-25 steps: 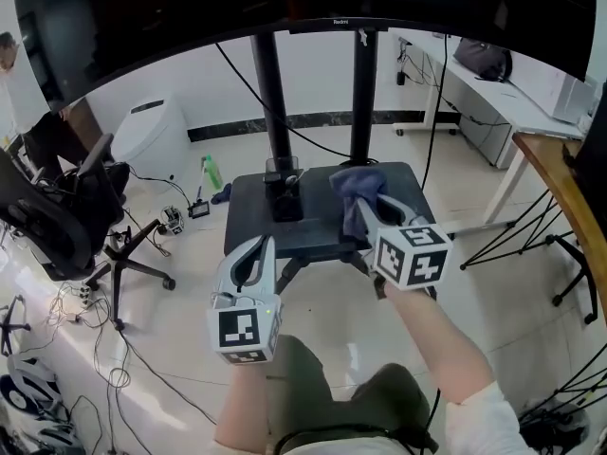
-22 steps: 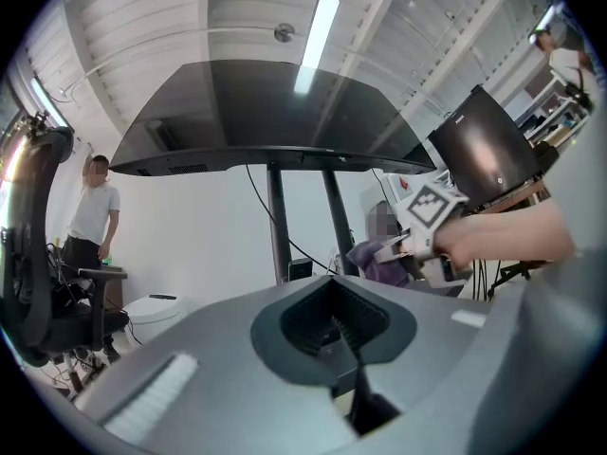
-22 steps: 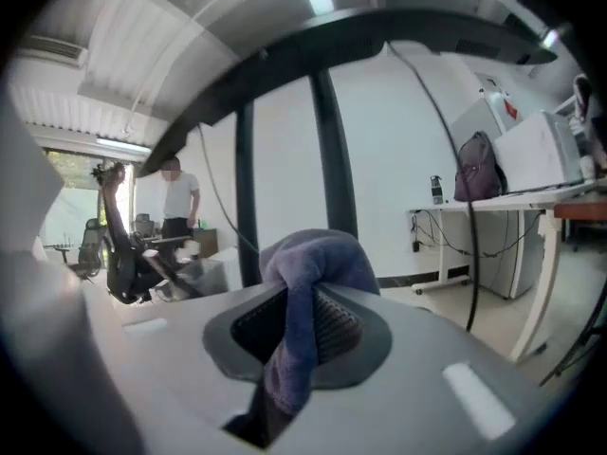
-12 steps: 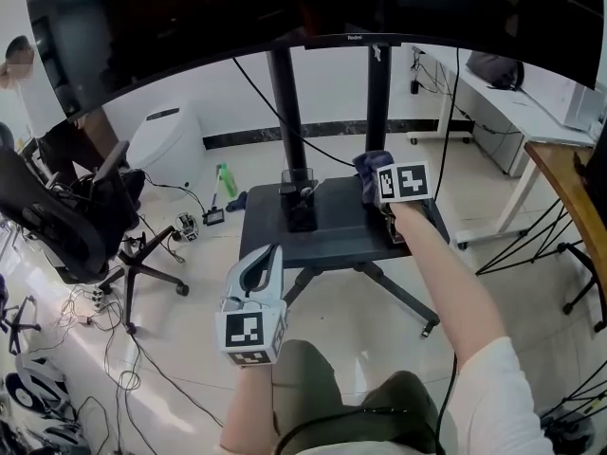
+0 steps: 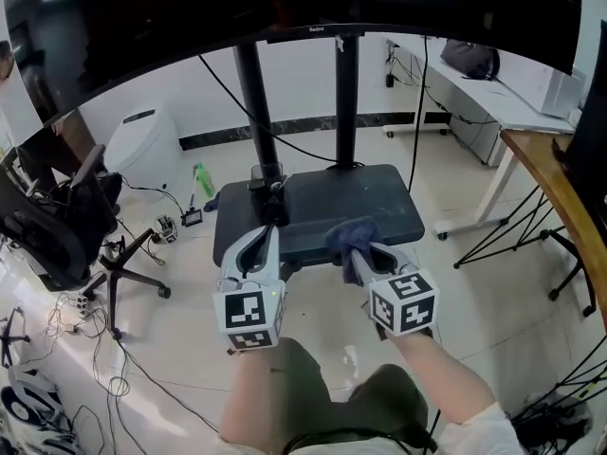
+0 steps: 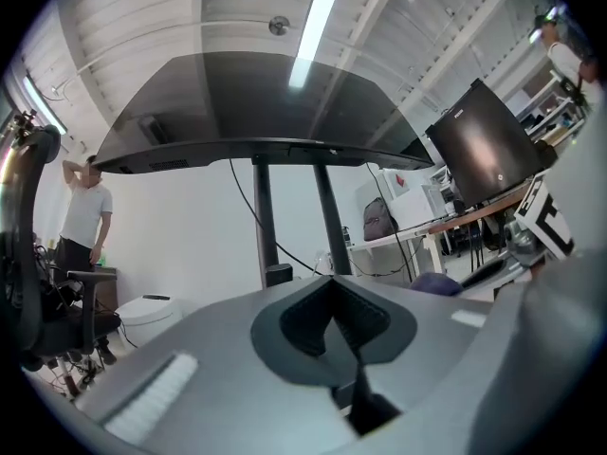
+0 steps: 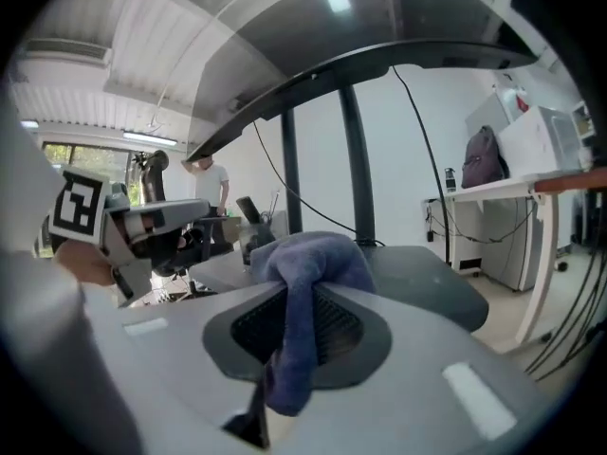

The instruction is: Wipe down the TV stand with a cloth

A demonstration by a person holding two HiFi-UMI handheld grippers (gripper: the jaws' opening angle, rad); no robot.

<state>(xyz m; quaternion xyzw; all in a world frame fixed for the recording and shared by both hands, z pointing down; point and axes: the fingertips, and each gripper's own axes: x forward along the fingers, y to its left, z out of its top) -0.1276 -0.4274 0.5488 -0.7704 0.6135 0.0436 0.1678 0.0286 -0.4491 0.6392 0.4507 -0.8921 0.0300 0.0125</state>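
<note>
The TV stand's dark shelf [image 5: 379,207] sits low between two black poles [image 5: 250,102], under the big screen [image 5: 190,27]. My right gripper [image 5: 356,245] is shut on a blue cloth [image 5: 347,234], which bunches over the shelf's near edge, right of centre. In the right gripper view the cloth [image 7: 308,263] hangs down between the jaws, with the shelf [image 7: 427,282] beyond it. My left gripper [image 5: 266,232] hovers at the shelf's near left edge, jaws together and holding nothing. The left gripper view shows the cloth [image 6: 436,282] off to its right.
A small black box [image 5: 268,180] stands at the shelf's back left. An office chair [image 5: 47,226], a white unit [image 5: 137,140], a green bottle [image 5: 202,176] and floor cables [image 5: 104,349] lie left. A white desk [image 5: 493,93] and wooden tabletop [image 5: 560,207] are right. A person [image 6: 81,216] stands far left.
My right gripper has dragged the cloth from the shelf's far right corner back to its near edge. The left gripper has come forward, up to the shelf's near left edge.
</note>
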